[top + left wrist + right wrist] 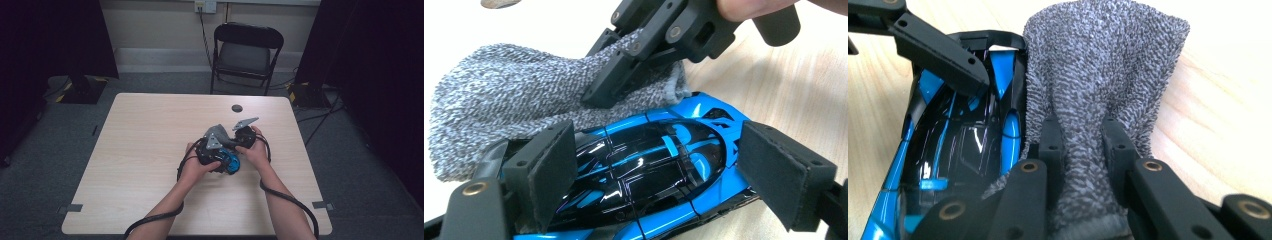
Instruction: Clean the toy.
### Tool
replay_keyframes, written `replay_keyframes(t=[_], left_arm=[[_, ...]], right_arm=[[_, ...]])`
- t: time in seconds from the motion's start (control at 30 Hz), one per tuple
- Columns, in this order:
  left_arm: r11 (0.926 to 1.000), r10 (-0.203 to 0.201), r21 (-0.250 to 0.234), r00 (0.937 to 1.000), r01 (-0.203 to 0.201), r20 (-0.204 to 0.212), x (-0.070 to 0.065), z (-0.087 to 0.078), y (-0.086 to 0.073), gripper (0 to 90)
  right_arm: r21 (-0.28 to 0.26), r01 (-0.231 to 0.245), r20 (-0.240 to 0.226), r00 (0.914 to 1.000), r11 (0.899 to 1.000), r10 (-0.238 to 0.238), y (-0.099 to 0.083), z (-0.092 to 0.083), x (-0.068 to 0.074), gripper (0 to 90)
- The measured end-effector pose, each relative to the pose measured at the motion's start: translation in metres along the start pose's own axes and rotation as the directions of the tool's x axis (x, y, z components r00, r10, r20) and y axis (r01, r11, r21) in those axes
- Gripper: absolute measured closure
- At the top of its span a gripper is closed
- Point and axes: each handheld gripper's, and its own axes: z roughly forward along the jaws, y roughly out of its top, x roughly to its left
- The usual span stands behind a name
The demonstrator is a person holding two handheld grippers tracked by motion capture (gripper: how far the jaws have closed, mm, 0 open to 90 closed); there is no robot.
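1. Two risks stand out: the speckled grey knitted cloth [1108, 65] could slip out of the right gripper's [1082, 145] pinch if it drags hard, and the glossy blue-and-black toy sports car [649, 170] could skid across the pale wooden counter [145, 150] if it is pushed sideways.
2. Right gripper: jaws pressed together on a bunched fold of the cloth, which lies against the car's side.
3. Left gripper [656, 175]: jaws spread either side of the car; whether the pads press it, I cannot tell.
4. Car and cloth sit mid-counter, between both hands.

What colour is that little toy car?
Glossy blue and black toy car, clearest in the left gripper view.
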Motion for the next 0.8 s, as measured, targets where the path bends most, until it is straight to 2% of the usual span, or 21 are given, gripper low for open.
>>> replay_keyframes(t=[0.1, 0.27, 0.8], left_arm=[[1.0000, 0.001, 0.002, 1.0000, -0.001, 0.001, 0.000, 0.000, 0.000, 16.1], [1.0000, -0.002, -0.003, 1.0000, 0.002, 0.003, 0.000, 0.000, 0.000, 16.9], [0.9999, 0.008, 0.009, 0.9999, -0.008, -0.009, -0.001, 0.000, 0.001, 17.0]], right_arm=[[-0.004, 0.008, -0.010, 0.9999, 1.000, -0.008, -0.003, -0.003, -0.001, 75.9], [-0.019, -0.009, -0.037, 0.9993, 1.000, 0.008, -0.011, -0.008, -0.005, 75.8], [-0.017, -0.013, -0.045, 0.9989, 1.000, 0.013, -0.027, -0.024, -0.009, 75.7]])
